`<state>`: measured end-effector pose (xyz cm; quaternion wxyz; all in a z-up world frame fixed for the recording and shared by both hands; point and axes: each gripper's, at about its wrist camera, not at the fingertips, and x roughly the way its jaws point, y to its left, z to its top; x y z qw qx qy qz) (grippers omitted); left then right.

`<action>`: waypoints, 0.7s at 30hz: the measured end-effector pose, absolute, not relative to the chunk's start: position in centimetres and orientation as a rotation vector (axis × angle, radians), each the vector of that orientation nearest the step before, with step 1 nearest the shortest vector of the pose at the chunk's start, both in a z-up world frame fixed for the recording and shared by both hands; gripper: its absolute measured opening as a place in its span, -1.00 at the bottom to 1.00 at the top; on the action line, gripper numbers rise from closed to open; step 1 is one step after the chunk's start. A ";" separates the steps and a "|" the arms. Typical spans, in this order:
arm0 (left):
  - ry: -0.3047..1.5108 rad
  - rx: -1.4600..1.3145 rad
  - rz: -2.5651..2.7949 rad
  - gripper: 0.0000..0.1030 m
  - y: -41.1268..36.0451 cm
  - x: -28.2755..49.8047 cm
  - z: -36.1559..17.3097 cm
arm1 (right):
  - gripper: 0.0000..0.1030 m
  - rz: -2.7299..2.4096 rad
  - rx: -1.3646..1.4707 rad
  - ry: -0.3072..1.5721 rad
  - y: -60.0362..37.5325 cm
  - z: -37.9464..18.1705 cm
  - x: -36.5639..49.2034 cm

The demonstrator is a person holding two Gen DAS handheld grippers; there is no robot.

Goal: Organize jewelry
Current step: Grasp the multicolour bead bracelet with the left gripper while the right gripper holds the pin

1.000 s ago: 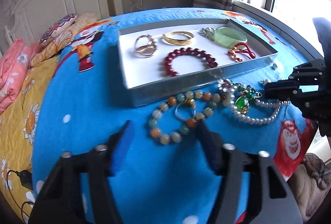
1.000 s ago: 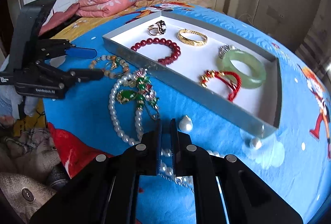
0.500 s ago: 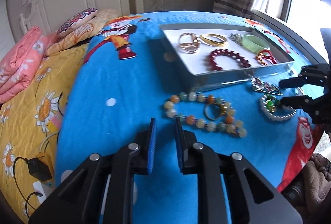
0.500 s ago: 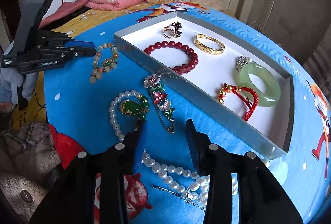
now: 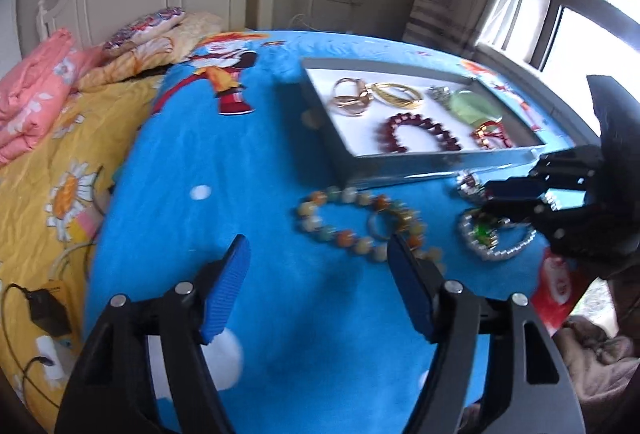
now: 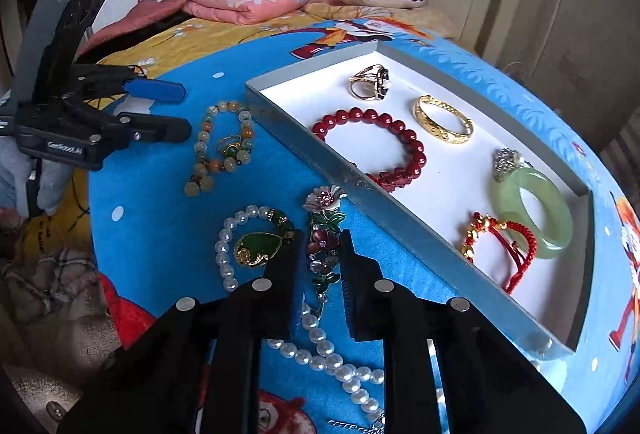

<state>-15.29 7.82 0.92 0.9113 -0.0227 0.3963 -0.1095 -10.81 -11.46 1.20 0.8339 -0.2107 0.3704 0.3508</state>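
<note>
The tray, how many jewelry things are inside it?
6 in the tray: black-stone ring, gold bangle, red bead bracelet, silver charm, jade bangle, red cord bracelet. Its near wall could hide something small.

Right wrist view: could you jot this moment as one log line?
right hand-held gripper: open, straddling flower brooch | left hand-held gripper: open, beside mixed-bead bracelet | tray: holds six pieces

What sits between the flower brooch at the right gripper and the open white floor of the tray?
Only the tray's near wall, so the flower brooch must be lifted over it. The right gripper straddles the brooch with jaws apart. Just past the wall lies the red bead bracelet; bare white floor shows further right, before the red cord bracelet.
</note>
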 end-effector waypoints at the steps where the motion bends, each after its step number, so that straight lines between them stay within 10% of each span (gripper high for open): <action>1: 0.823 -0.061 -0.234 0.36 7.6 -15.0 0.9 | -0.69 0.736 -0.434 0.779 -11.7 1.3 -10.9; 16: 0.772 0.095 -0.341 0.36 2.6 -17.5 1.8 | -0.69 0.735 -0.342 0.761 -13.3 1.8 -10.9; 21: 0.812 0.157 -0.309 0.03 0.8 -16.8 0.2 | -0.69 0.738 -0.326 0.762 -13.6 1.9 -10.8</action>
